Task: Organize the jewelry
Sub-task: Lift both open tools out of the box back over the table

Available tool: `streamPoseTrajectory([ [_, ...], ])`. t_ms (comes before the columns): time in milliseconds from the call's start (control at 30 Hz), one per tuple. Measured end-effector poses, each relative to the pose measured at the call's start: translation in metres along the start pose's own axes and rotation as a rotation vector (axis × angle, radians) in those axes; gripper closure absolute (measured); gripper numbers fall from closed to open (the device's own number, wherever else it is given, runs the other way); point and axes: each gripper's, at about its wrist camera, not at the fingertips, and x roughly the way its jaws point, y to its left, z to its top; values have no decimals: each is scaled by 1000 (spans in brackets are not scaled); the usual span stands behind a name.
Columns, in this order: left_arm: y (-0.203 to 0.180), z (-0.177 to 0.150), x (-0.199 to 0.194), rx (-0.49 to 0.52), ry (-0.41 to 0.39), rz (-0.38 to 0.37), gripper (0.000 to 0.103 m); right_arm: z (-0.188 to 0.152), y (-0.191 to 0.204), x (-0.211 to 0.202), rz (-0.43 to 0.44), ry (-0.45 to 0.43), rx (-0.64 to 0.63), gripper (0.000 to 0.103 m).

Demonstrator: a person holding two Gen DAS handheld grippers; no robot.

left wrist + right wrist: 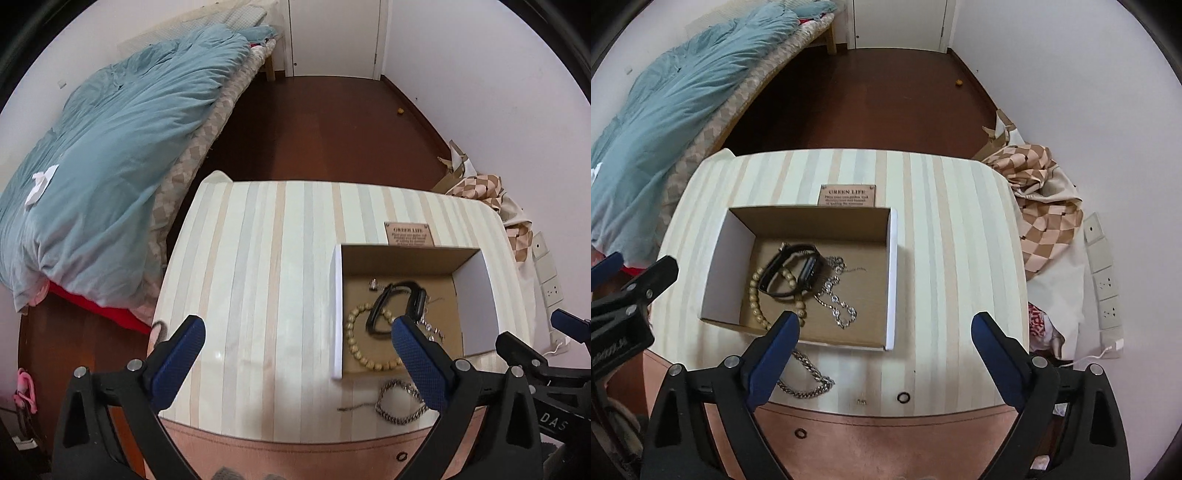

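An open cardboard box [406,258] [812,218] stands on the striped table [258,277] [953,240]. Inside lie a black watch [397,306] [792,271], a beige bead bracelet [354,336] [755,295] and a thin silver chain [836,299]. A thick silver chain [400,402] [809,380] lies on the table in front of the box. A small black ring [903,397] and a tiny stud [861,401] lie near the front edge. My left gripper [297,349] is open and empty above the table left of the box. My right gripper [886,343] is open and empty above the box's front right corner.
A wooden plaque [408,233] [847,195] lies behind the box. A bed with a blue duvet [103,147] [665,103] stands to the left. Checkered fabric [1041,206] is piled at the right by the wall. Another black ring [800,433] lies on the pink surface below the table edge.
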Motion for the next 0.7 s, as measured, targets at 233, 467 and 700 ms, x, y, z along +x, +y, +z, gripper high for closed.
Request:
streamPoseTrajectory([
  [233, -3, -9, -12, 3, -15, 6, 0, -7, 1, -10, 3, -14, 29, 7],
  [467, -4, -16, -37, 3, -57, 19, 0, -14, -2, -34, 17, -46, 45, 7],
  [700, -1, -30, -77, -11, -111, 53, 0, -27, 1, -79, 30, -124, 50, 7],
])
